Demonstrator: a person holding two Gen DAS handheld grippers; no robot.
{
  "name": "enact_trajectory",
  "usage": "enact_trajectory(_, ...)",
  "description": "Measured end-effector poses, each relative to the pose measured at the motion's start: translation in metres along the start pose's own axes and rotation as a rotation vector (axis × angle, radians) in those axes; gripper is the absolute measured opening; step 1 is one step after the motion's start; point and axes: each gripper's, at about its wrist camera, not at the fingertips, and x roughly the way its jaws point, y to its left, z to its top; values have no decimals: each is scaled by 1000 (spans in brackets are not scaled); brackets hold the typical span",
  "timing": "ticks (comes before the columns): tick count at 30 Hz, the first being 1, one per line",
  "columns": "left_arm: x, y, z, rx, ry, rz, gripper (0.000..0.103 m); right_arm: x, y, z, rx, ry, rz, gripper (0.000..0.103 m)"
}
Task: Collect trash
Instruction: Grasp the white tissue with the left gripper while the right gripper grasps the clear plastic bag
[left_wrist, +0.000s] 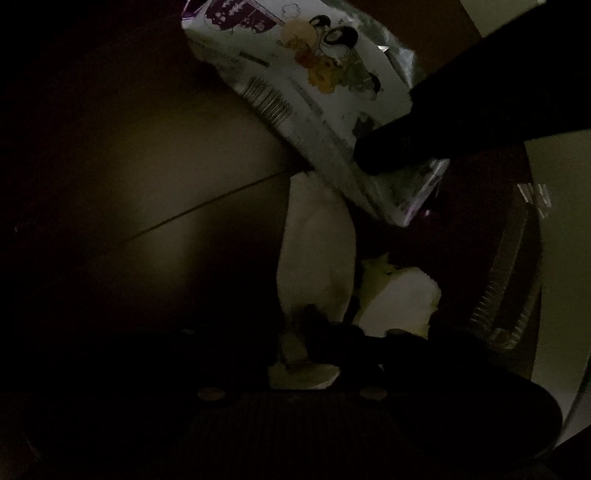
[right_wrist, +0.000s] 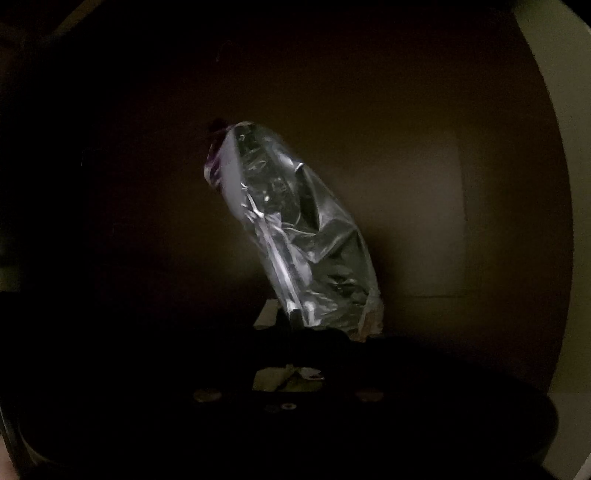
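Your right gripper (right_wrist: 295, 325) has its jaws fully closed on the lower edge of a crumpled snack wrapper (right_wrist: 295, 229), silver foil side toward that camera, the wrapper standing up at a tilt from the pinch. In the left wrist view the same sort of wrapper (left_wrist: 306, 96) shows its printed white face with a barcode and cartoon figures, and a dark finger (left_wrist: 388, 151) of the other gripper lies across it from the upper right, so I judge this to be that 1 wrapper seen from 2 sides. Your left gripper (left_wrist: 314, 332) is closed nearly all the way, with a pale, soft piece of paper or tissue (left_wrist: 314, 251) rising from between its jaws; it looks pinched, though the tips are too dark to be sure. Beside that, to the right, lies a ribbed foil tray (left_wrist: 509, 280), touched by neither gripper. Beneath everything is a dim brown floor or board (left_wrist: 166, 177) with a thin seam across it. As I read it, 2 pieces are in hand and the picking-up is done for them, but no bin or bag shows in either view, so carrying and dropping them remains, and the tray looks still to be collected.
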Motion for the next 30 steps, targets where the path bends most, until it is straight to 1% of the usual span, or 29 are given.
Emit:
enact_trajectory(2, -5, 5, -1, -1, -15, 7, 6, -5, 0, -1, -11, -14, -16, 0)
enact_trajectory(3, -2, 1, 1, -4, -25, 6, 5, -8, 2, -1, -27, -22, -29, 0)
enact_trajectory(7, -16, 11, 4, -38, -78, 0, 3, -25, 6, -1, -74, -50, -57, 0)
enact_trajectory(12, -24, 22, 2, -79, -70, -6, 3, -51, 2, -3, -102, -93, -31, 0)
enact_trajectory(14, -25, 22, 3, -73, -74, -12, 4, -52, 5, -8, -113, -109, -35, 0)
enact_trajectory(16, -25, 22, 5, -94, -73, -27, 4, -52, 5, -13, -105, -119, -36, 0)
enact_trajectory(19, -26, 31, 6, -118, -65, -45, 4, -52, -2, -11, -83, -121, -30, 0)
enact_trajectory(21, -25, 36, 6, -133, -55, -59, 6, -54, -2, -6, -75, -122, -29, 0)
enact_trajectory(24, -32, 33, 7, -140, -51, -63, 13, -56, 2, -4, -65, -129, -25, 0)
enact_trajectory(25, -31, 32, 7, -135, -49, -58, 22, -55, 0, -2, -62, -129, -24, 0)
enact_trajectory(26, -31, 30, 7, -129, -49, -55, 38, -54, -2, -2, -57, -128, -21, 0)
enact_trajectory(27, -31, 29, 7, -126, -51, -53, 49, -53, -2, -2, -54, -125, -18, 0)
enact_trajectory(28, -32, 27, 7, -122, -61, -51, 68, -51, -5, -1, -52, -124, -19, 0)
enact_trajectory(29, -30, 25, 8, -120, -71, -46, 72, -56, -5, 2, -51, -122, -20, 0)
enact_trajectory(30, -20, 21, 9, -119, -73, -40, 72, -55, -5, 3, -48, -121, -20, 0)
